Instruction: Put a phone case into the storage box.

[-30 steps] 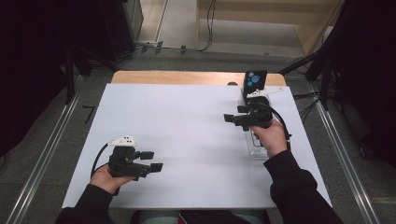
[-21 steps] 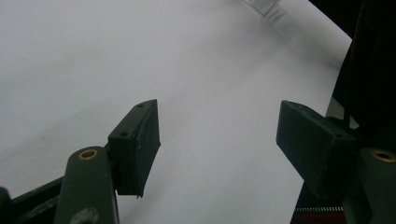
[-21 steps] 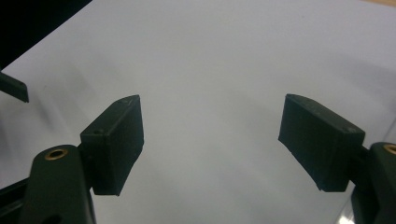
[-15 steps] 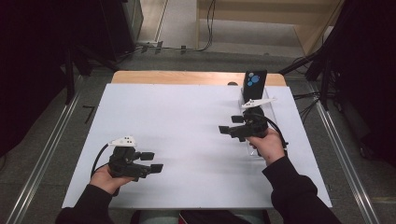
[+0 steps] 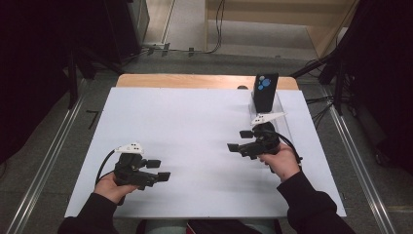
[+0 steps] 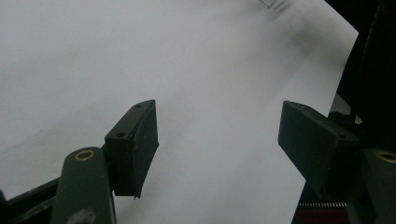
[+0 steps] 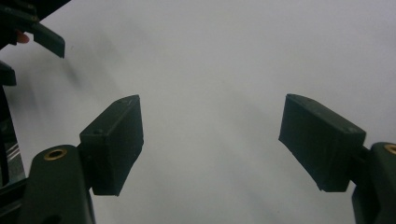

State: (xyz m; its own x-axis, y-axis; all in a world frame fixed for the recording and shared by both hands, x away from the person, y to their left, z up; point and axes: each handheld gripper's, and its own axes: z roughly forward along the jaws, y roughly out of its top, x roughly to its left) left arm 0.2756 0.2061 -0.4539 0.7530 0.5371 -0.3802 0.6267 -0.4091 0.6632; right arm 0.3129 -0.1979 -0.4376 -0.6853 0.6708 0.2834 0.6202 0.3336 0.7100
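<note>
Both tools empty, jaws apart: left tool (image 5: 163,170) near-left on the white desk (image 5: 195,126), right tool (image 5: 241,140) near-right. Black box (image 5: 265,91) stands upright far-right in a clear holder (image 5: 285,122). Risk: a hurried reach could tip it.

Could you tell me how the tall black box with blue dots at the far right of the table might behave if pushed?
The tall black box with blue dots stands upright on a narrow base, so a high push would probably tip it. Its flat faces look rigid, so it should not roll or flop.
</note>
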